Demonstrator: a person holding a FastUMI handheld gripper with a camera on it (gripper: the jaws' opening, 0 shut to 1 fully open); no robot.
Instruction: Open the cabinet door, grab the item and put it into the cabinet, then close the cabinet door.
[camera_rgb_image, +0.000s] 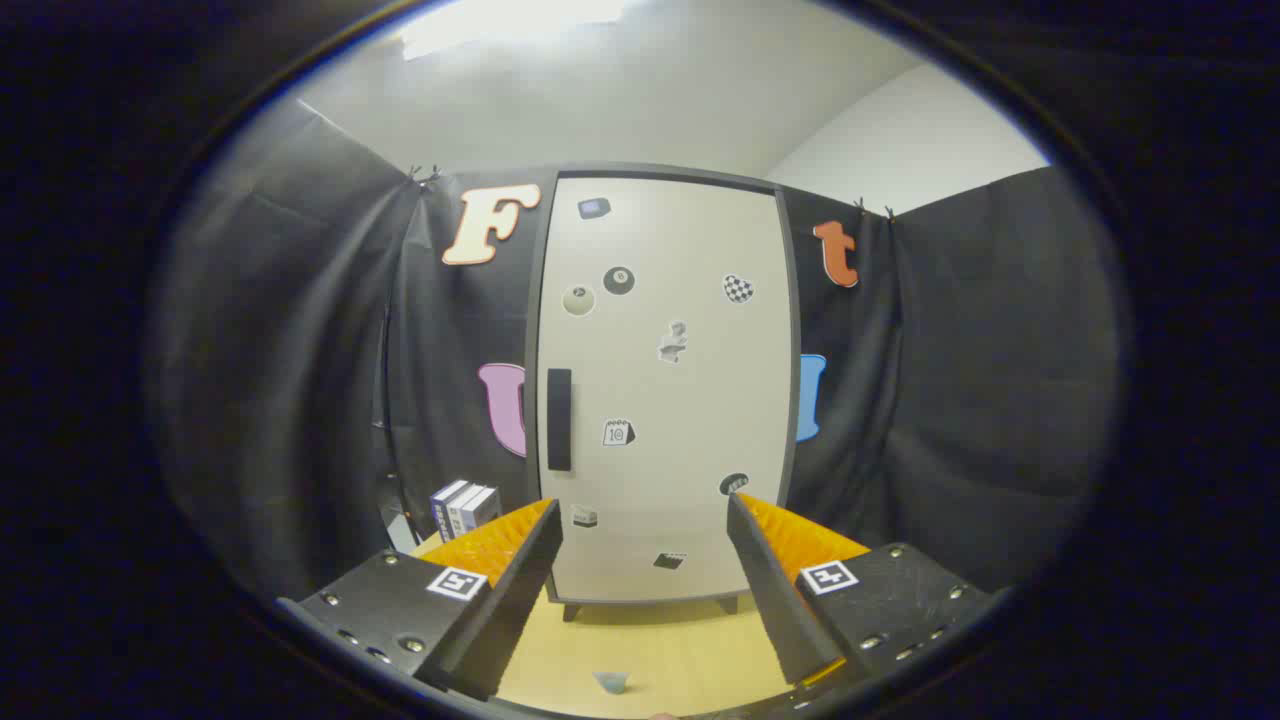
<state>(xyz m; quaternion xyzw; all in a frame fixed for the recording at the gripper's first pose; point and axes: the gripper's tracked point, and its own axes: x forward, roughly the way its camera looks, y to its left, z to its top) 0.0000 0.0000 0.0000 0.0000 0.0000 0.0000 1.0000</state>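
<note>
Gripper view: hand-held gripper (640, 560) is hovering with fingers spread wide, holding nothing, facing the closed cabinet door (665, 390). Its handle (559, 419) is sitting beyond the left finger. Boxes (464, 508) are standing left of the cabinet on the tabletop (650, 650). Risk: fingers slipping off the slim handle.

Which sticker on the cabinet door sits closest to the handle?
The calendar-like sticker, just right of the handle; the other stickers lie farther off. The tongs are open.
</note>
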